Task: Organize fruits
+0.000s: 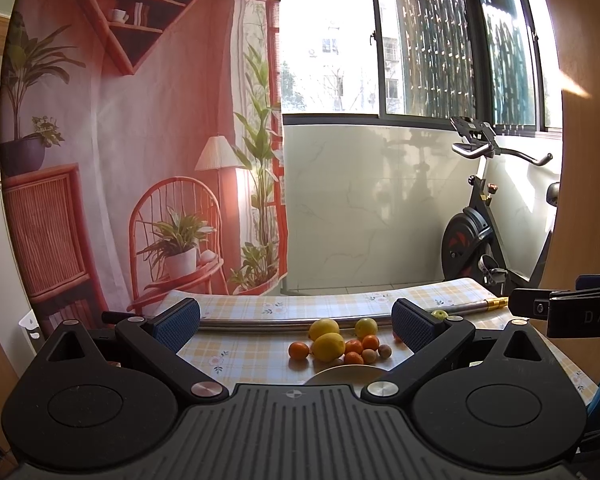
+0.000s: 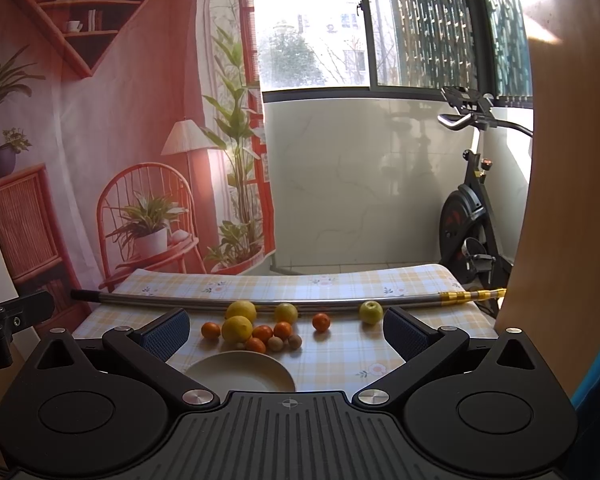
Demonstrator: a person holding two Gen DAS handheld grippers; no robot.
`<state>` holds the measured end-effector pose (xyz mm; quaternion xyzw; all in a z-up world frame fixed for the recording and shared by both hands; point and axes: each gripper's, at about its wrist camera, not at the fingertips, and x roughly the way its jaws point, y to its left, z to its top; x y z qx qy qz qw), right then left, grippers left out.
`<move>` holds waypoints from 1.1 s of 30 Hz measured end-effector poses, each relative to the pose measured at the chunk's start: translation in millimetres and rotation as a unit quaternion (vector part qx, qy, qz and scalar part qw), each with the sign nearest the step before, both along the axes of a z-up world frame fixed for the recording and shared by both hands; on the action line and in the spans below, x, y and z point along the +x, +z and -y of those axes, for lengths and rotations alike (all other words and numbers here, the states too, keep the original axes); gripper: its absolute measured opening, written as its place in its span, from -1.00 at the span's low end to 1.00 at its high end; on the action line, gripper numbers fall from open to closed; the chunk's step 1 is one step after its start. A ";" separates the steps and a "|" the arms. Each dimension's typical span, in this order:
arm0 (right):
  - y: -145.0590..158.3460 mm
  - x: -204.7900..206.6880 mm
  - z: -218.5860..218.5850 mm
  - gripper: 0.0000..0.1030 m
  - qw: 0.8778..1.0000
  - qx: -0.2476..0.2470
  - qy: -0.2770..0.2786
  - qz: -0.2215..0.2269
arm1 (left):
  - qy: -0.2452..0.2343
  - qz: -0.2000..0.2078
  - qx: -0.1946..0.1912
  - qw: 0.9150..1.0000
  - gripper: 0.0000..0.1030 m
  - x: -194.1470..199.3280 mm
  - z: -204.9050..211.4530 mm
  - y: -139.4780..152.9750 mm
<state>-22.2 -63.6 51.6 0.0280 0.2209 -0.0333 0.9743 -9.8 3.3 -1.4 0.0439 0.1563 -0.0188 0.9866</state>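
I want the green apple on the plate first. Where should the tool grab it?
Grip the green apple across its round middle, coming from above with the right tool. It stands alone, apart from the other fruit, but the metal pole lies close behind it, so a side approach looks tighter.

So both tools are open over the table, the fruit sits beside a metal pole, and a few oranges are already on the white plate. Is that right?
Not quite. The white plate holds nothing; the right wrist view shows every orange lying on the tablecloth beyond it. The rest holds: left tool and right tool are open, and the fruit sits beside the metal pole.
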 end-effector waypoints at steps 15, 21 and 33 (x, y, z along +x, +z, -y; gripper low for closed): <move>1.5 1.4 3.5 1.00 1.000 0.001 -0.001 -0.004 | 0.002 -0.012 -0.005 1.000 1.00 10.2 -3.3 -4.3; -6.7 24.9 15.5 1.00 1.000 0.003 0.004 -0.016 | 0.008 -0.024 -0.050 0.998 1.00 52.2 -22.8 -10.4; -57.4 120.7 91.9 1.00 1.000 0.006 -0.011 -0.004 | 0.025 -0.055 -0.116 0.991 0.87 171.0 -71.3 -54.7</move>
